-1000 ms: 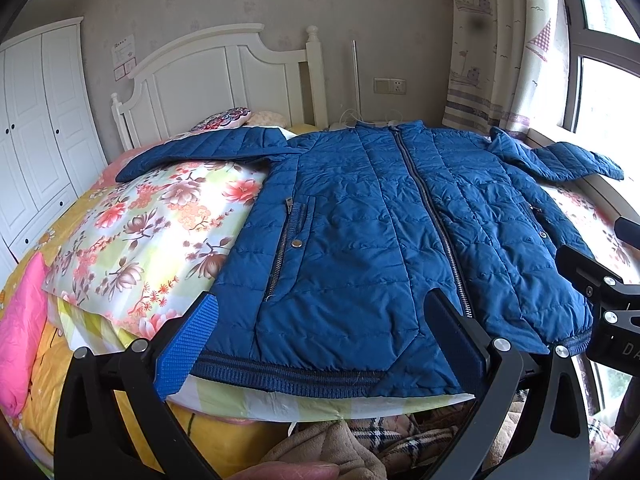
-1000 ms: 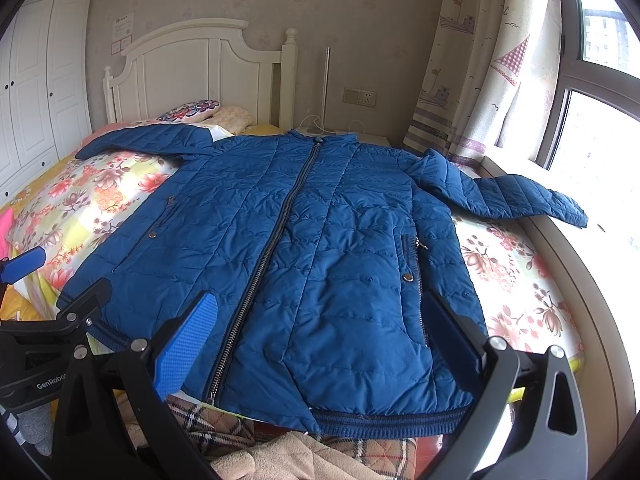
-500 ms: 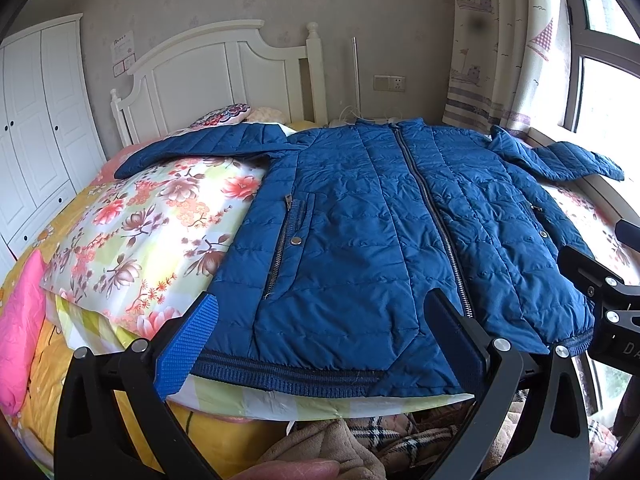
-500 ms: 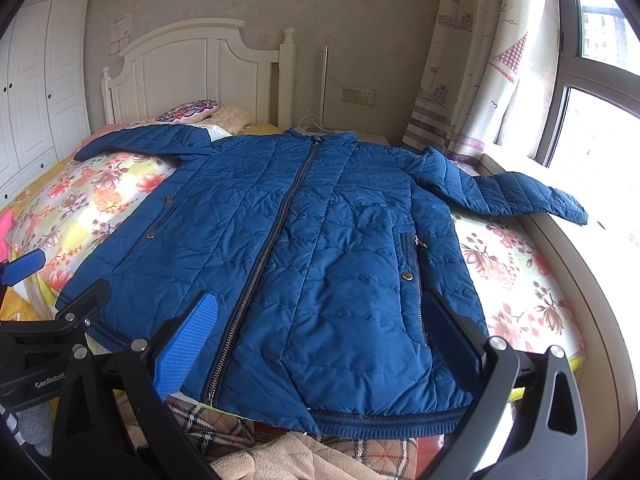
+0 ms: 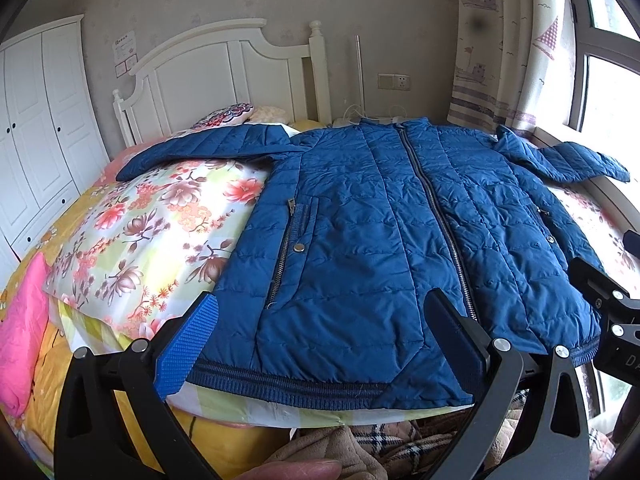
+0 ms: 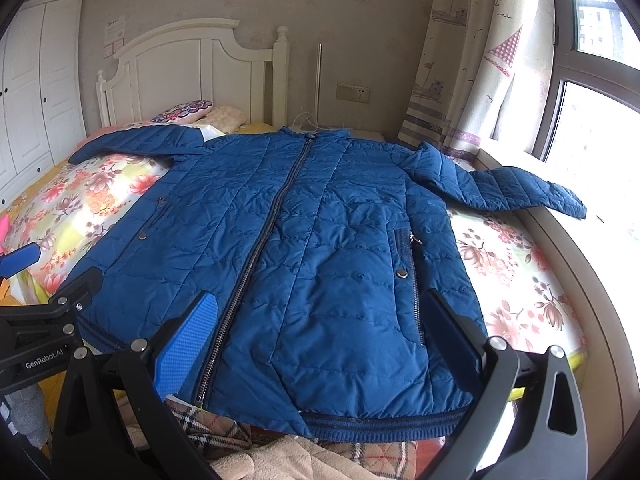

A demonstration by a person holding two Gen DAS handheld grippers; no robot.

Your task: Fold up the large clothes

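Observation:
A blue quilted jacket (image 5: 372, 224) lies flat and zipped on the bed, front up, collar towards the headboard, both sleeves spread out sideways. It also shows in the right wrist view (image 6: 320, 248). My left gripper (image 5: 320, 340) is open and empty, hovering at the jacket's bottom hem, left half. My right gripper (image 6: 320, 340) is open and empty, hovering at the hem, right half. The jacket's left sleeve (image 5: 200, 150) rests on the floral quilt; the right sleeve (image 6: 508, 190) reaches the window sill.
A floral quilt (image 5: 140, 236) covers the bed under the jacket. A white headboard (image 5: 224, 76) and pillows stand at the far end. A white wardrobe (image 5: 36, 132) is at the left. Curtain and window (image 6: 580, 92) are at the right. A plaid blanket (image 6: 224, 428) lies below the hem.
Both grippers have shifted slightly closer to the jacket's hem. The jacket has not moved and both grippers stay open.

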